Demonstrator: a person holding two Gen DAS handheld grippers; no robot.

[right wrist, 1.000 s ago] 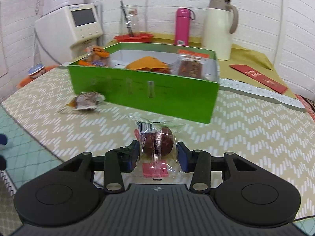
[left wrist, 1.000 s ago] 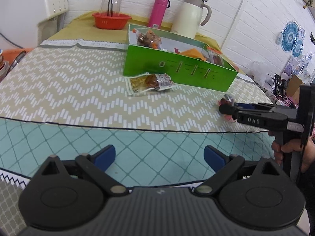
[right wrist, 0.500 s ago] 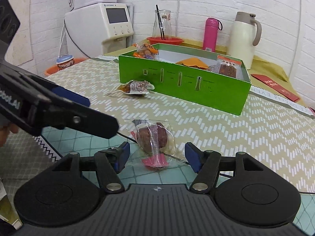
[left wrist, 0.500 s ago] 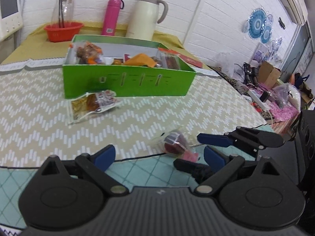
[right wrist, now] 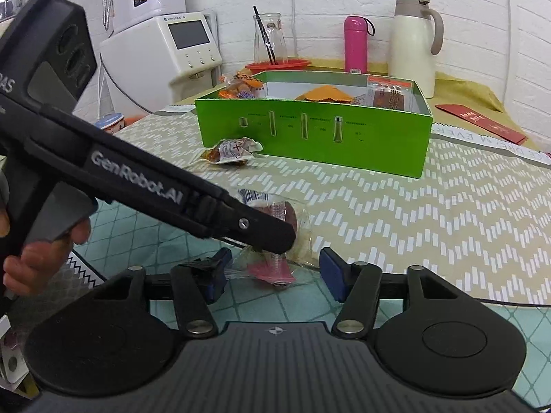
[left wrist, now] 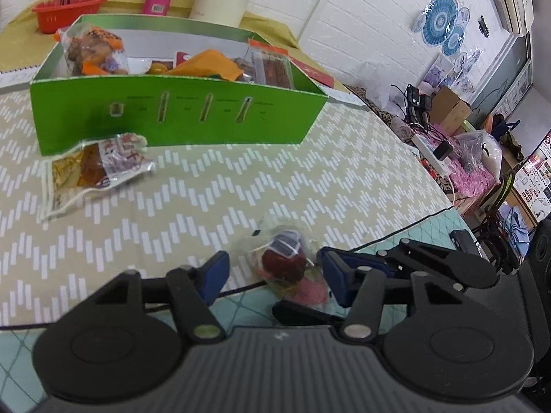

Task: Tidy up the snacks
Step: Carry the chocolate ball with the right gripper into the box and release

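Observation:
A small clear-wrapped snack with a dark red filling lies on the tablecloth near the front edge. My left gripper straddles it with its jaws closing; a gap still shows beside the left pad. In the right wrist view the left gripper's finger crosses over the snack. My right gripper is open, with its jaws closing slightly, around the snack's pink end. A green box holding several snacks stands behind. A second snack packet lies in front of the box.
Behind the box stand a pink bottle, a cream jug, a red bowl with a glass carafe, and a white appliance. A red envelope lies at the back right. Beyond the table's right edge is floor clutter.
The right gripper let go of the small snack and left it on the table. The left gripper swung over to that snack and its jaws narrowed around it.

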